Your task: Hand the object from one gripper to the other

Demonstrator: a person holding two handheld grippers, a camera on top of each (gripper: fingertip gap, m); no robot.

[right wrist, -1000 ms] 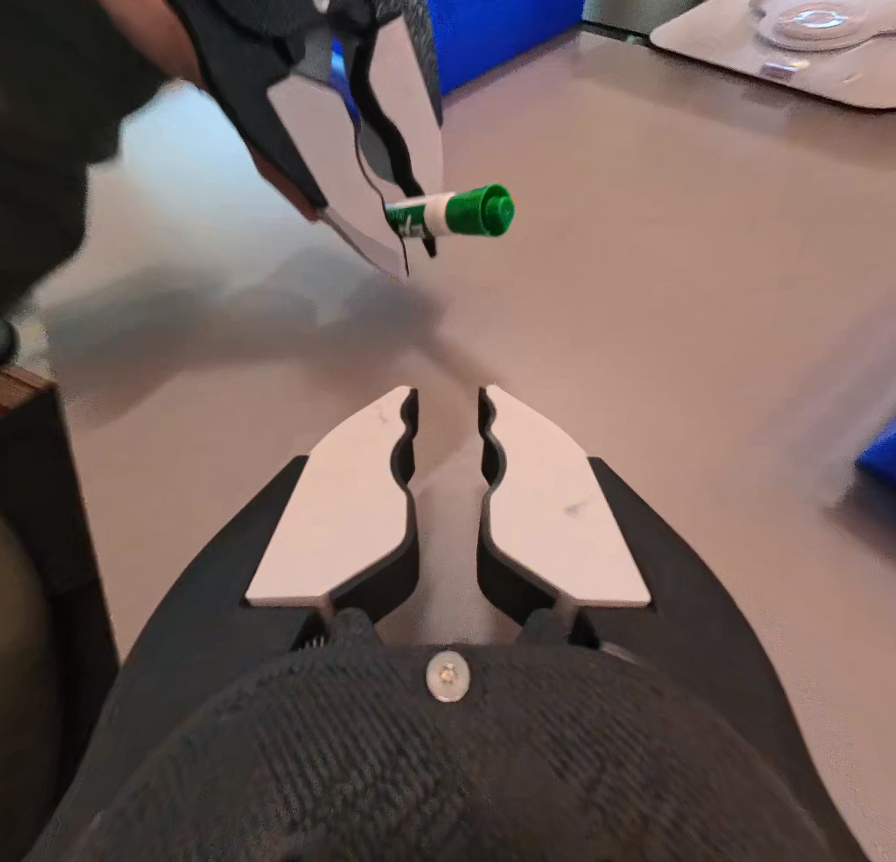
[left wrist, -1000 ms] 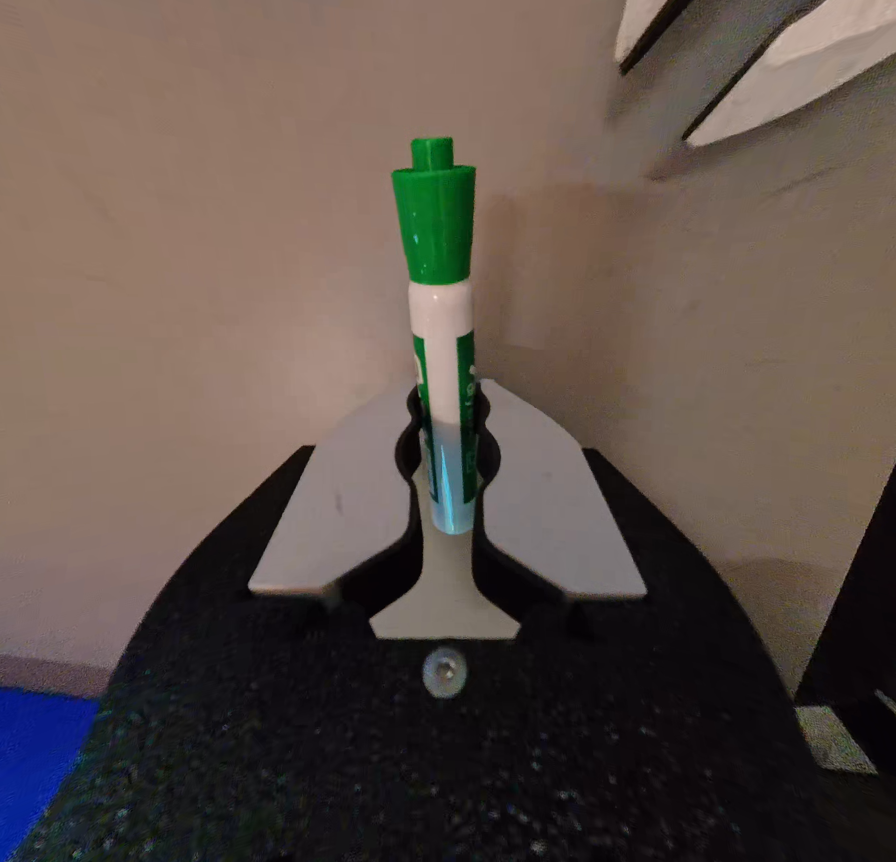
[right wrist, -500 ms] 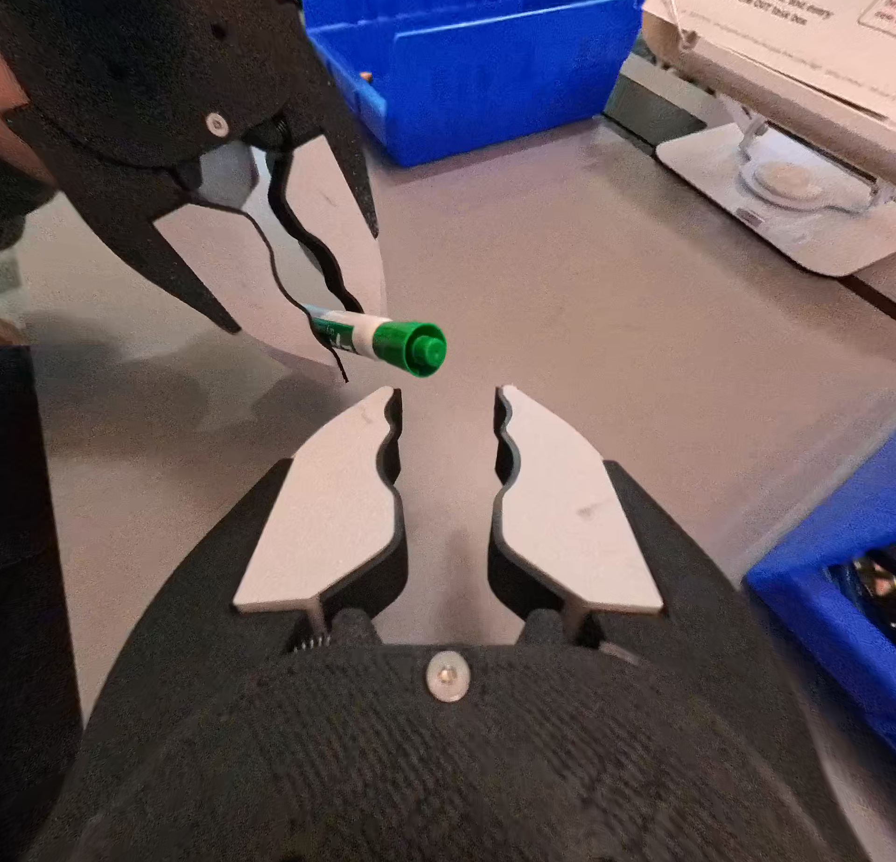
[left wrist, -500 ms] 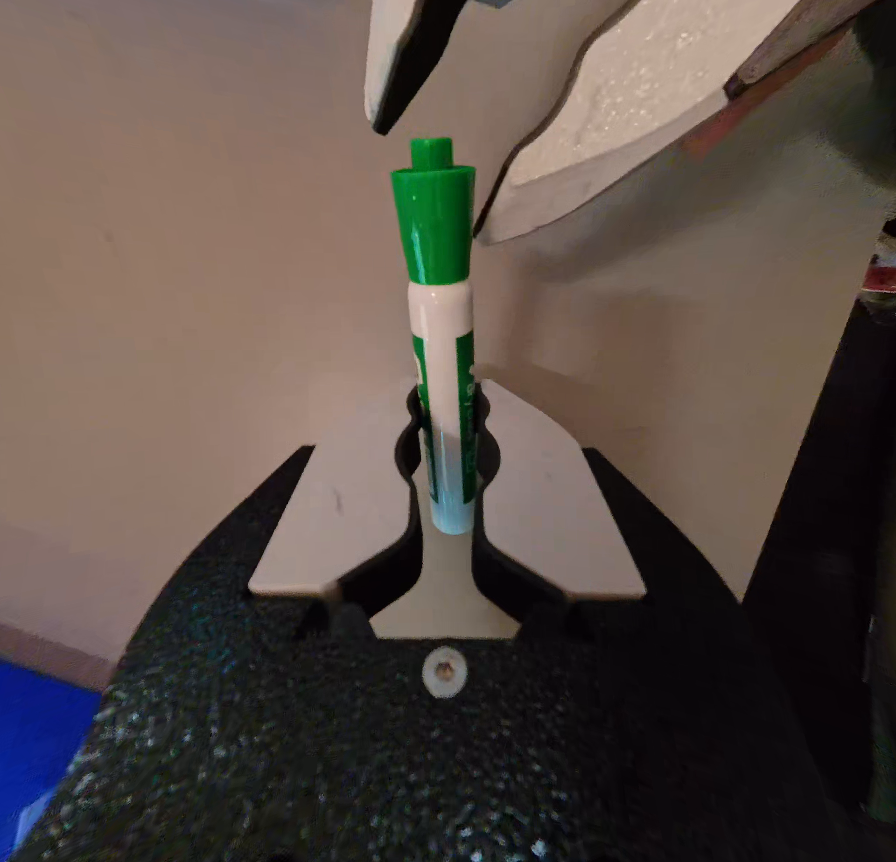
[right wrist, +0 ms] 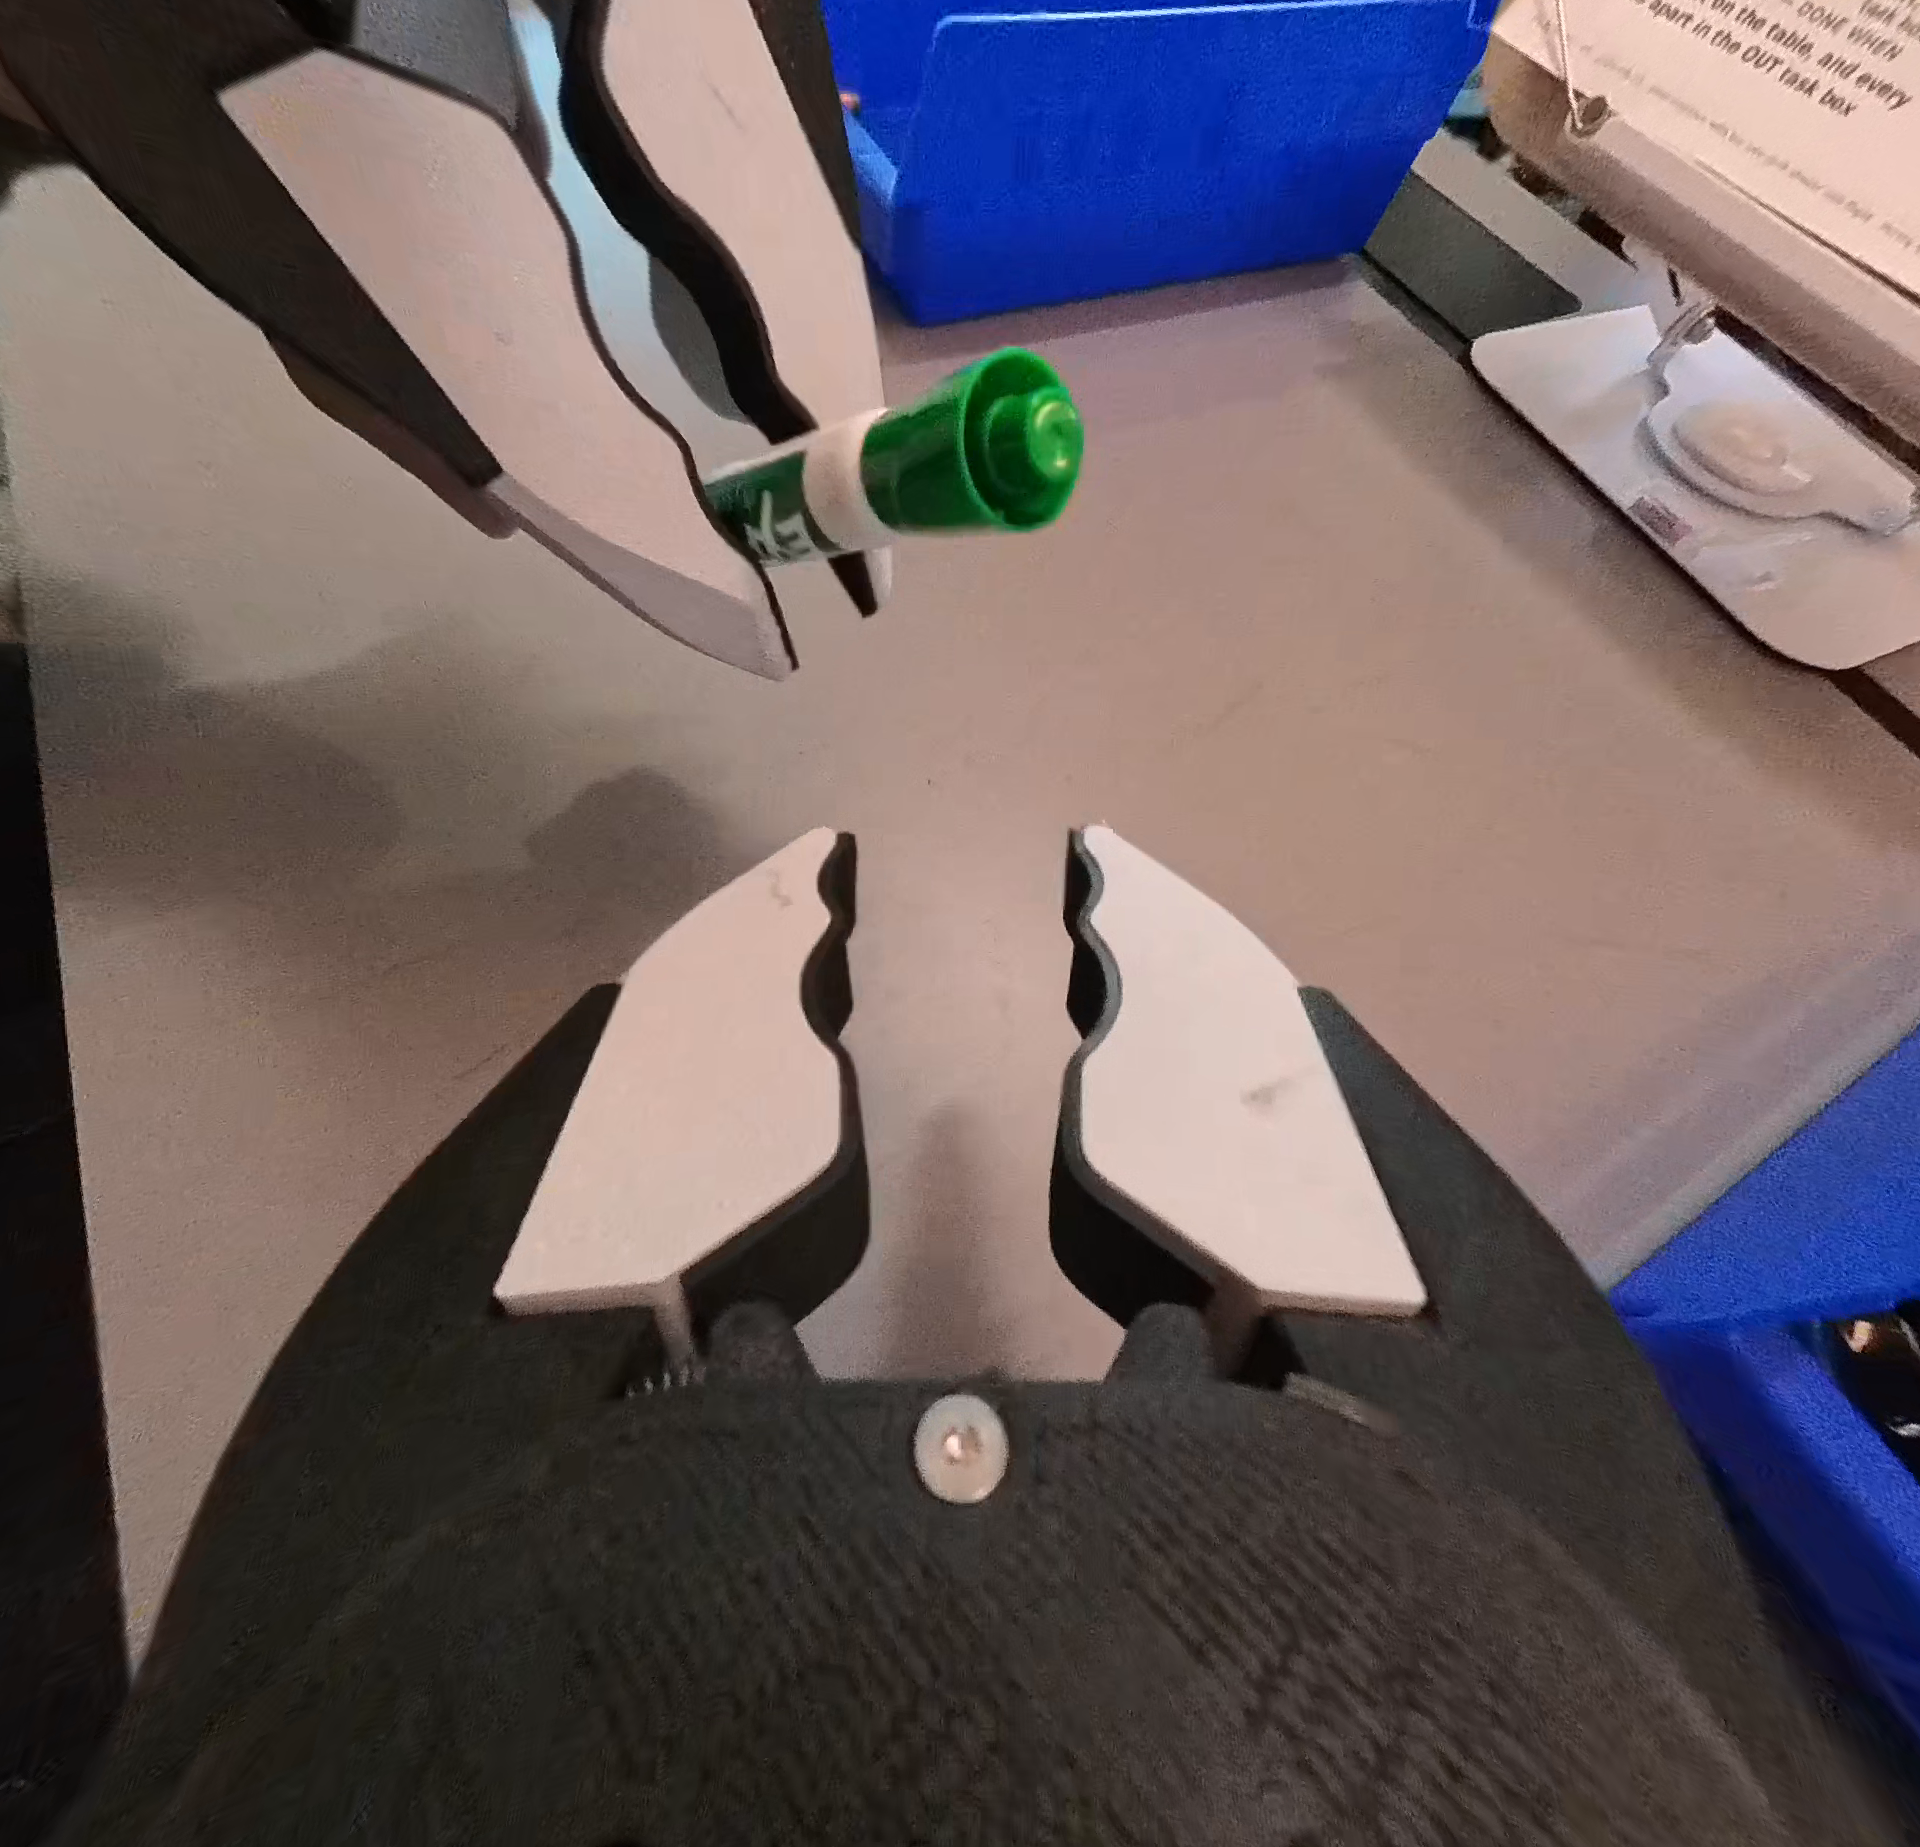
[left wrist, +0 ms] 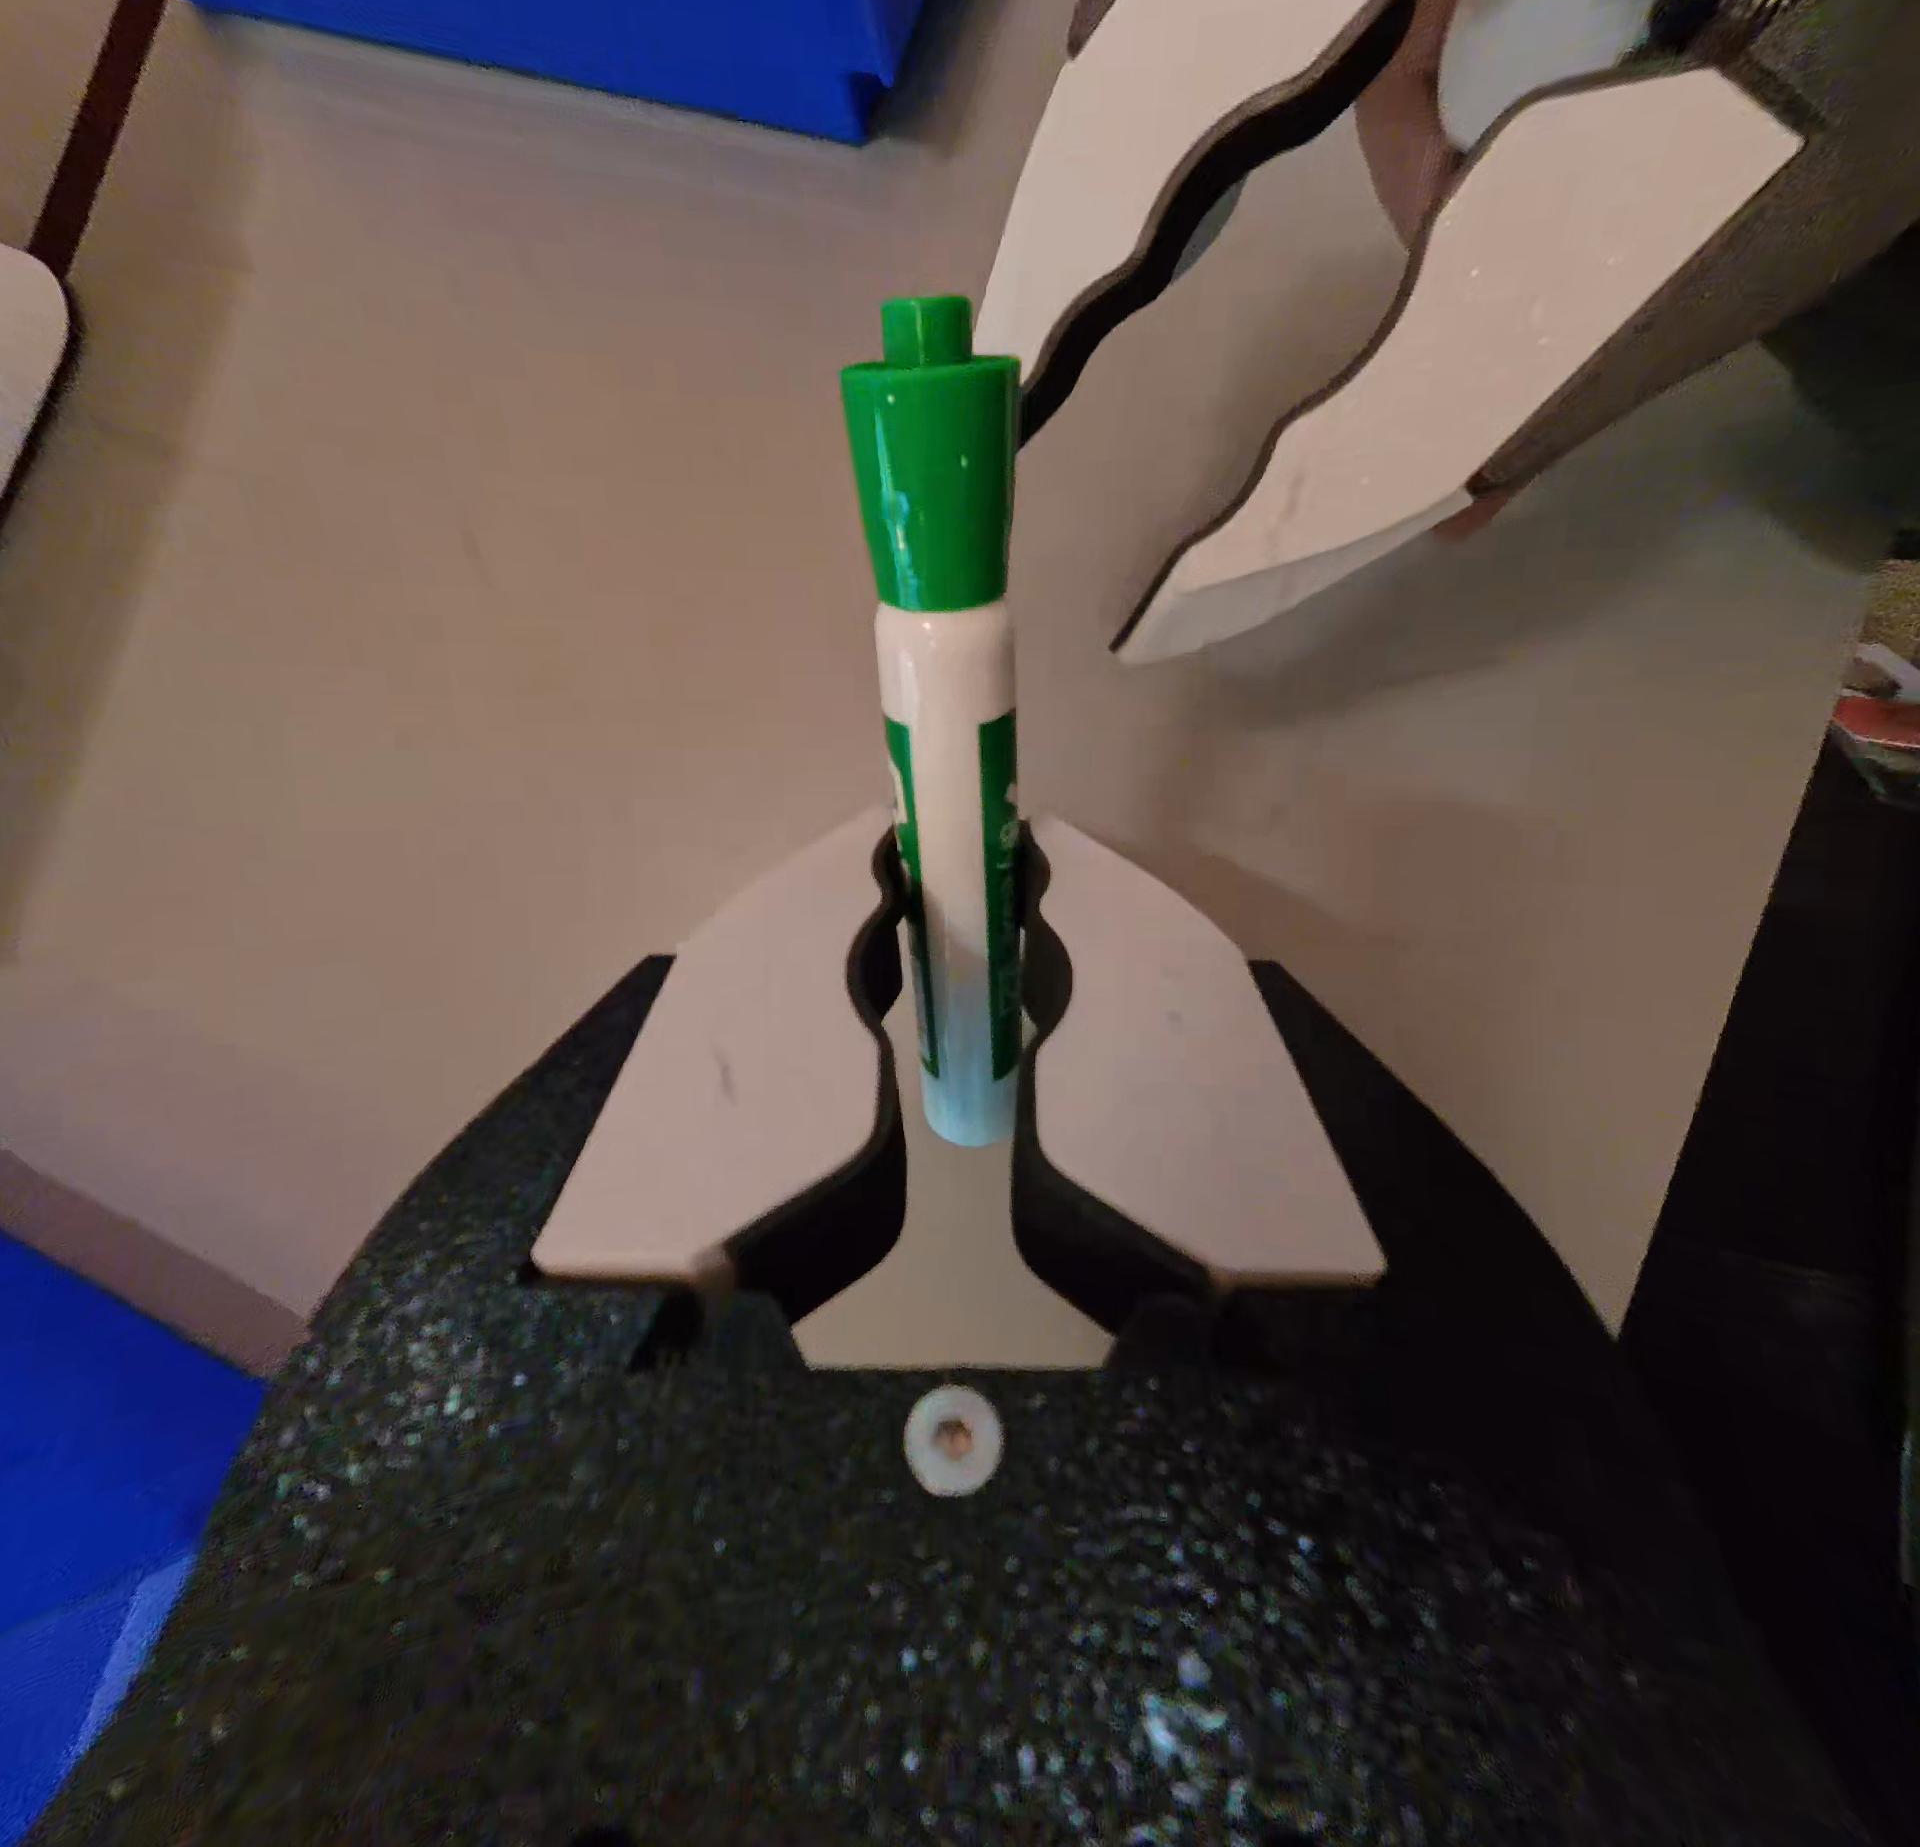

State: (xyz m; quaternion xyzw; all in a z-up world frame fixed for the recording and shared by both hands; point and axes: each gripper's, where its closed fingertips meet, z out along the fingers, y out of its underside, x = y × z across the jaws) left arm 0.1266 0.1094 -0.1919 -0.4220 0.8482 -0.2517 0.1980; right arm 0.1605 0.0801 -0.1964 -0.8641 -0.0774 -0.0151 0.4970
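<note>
Left tool (left wrist: 961, 862) clamps marker (left wrist: 940, 592) barrel; right tool (right wrist: 961, 841) agape, just short of cap — next: straddle cap, squeeze.

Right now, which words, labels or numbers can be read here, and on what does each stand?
I do not copy writing; it stands here.
green marker: white print on its green band, partly hidden.
printed sheet: black lines, cut by the picture edge.
white tray: a small sticker, too small to read.
</note>
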